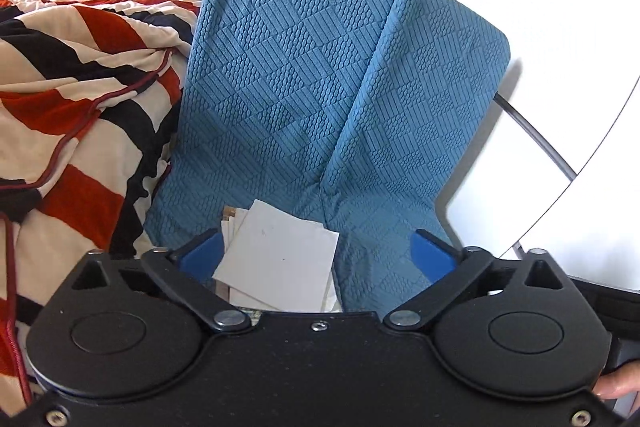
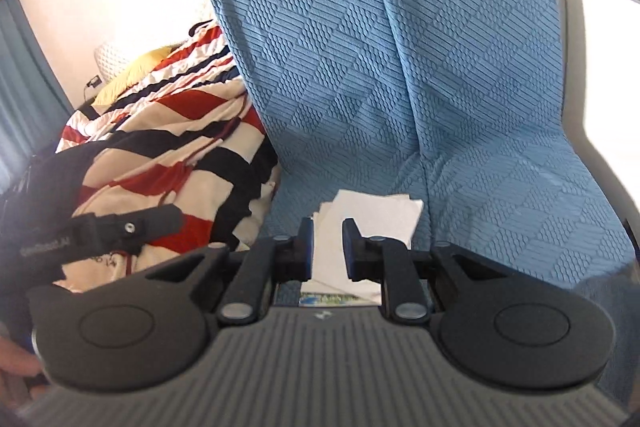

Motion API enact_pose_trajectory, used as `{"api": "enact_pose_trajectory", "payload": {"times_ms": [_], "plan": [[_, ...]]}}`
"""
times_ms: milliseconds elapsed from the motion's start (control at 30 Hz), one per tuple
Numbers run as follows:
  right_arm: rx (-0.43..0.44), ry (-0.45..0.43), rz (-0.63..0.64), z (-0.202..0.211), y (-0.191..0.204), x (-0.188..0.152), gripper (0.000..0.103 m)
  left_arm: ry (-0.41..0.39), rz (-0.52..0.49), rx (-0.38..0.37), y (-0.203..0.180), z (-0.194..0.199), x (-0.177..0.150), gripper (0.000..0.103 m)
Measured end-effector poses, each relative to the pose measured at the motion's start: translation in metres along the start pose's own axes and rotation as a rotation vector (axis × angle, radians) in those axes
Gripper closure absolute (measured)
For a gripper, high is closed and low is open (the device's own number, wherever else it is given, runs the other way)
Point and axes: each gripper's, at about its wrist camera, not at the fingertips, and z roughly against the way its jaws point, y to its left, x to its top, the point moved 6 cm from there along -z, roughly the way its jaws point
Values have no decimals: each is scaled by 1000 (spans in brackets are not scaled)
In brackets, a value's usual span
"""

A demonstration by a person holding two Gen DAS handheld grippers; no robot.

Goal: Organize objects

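A loose stack of white paper cards [image 1: 276, 259] lies on a blue textured sofa seat in front of two blue back cushions [image 1: 288, 67]. My left gripper [image 1: 316, 255] is open wide, its blue pads either side of the cards, just above them. In the right wrist view the same cards [image 2: 372, 223] lie just past my right gripper [image 2: 327, 247], whose blue pads stand a narrow gap apart with nothing between them. A printed card [image 2: 328, 299] peeks out below the stack.
A crumpled red, black and cream striped blanket [image 1: 80, 87] lies left of the cards, also in the right wrist view [image 2: 160, 147]. The left gripper's body [image 2: 100, 227] shows over it. A white wall and a thin dark cable [image 1: 532, 135] lie right of the cushions.
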Motion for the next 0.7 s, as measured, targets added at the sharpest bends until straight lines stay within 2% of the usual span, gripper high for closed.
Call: {"api": "enact_pose_trajectory", "payload": {"times_ms": [33, 67, 100, 133, 200, 233, 333, 467, 700], "plan": [[-2, 2, -4, 1, -1, -3, 83, -1, -2, -2, -1, 2, -3, 2], [-7, 3, -6, 3, -2, -6, 76, -1, 0, -7, -1, 4, -6, 2], [-9, 4, -5, 4, -2, -10, 63, -2, 5, -11, -1, 5, -8, 1], [-15, 5, 1, 3, -3, -13, 54, -5, 9, -11, -1, 6, -9, 1], [-40, 2, 12, 2, -5, -17, 19, -7, 8, -4, -2, 6, -12, 1], [-52, -3, 7, 1, -8, -18, 15, -9, 5, -5, -2, 6, -14, 1], [-70, -1, -31, -2, -16, -21, 18, -8, -4, 0, -2, 3, -16, 1], [-101, 11, -17, -8, -20, -25, 18, 0, -5, 10, 0, -2, -18, 1], [-106, 19, -20, -12, -24, -31, 18, 32, 0, 24, 5, -15, -23, 1]]}}
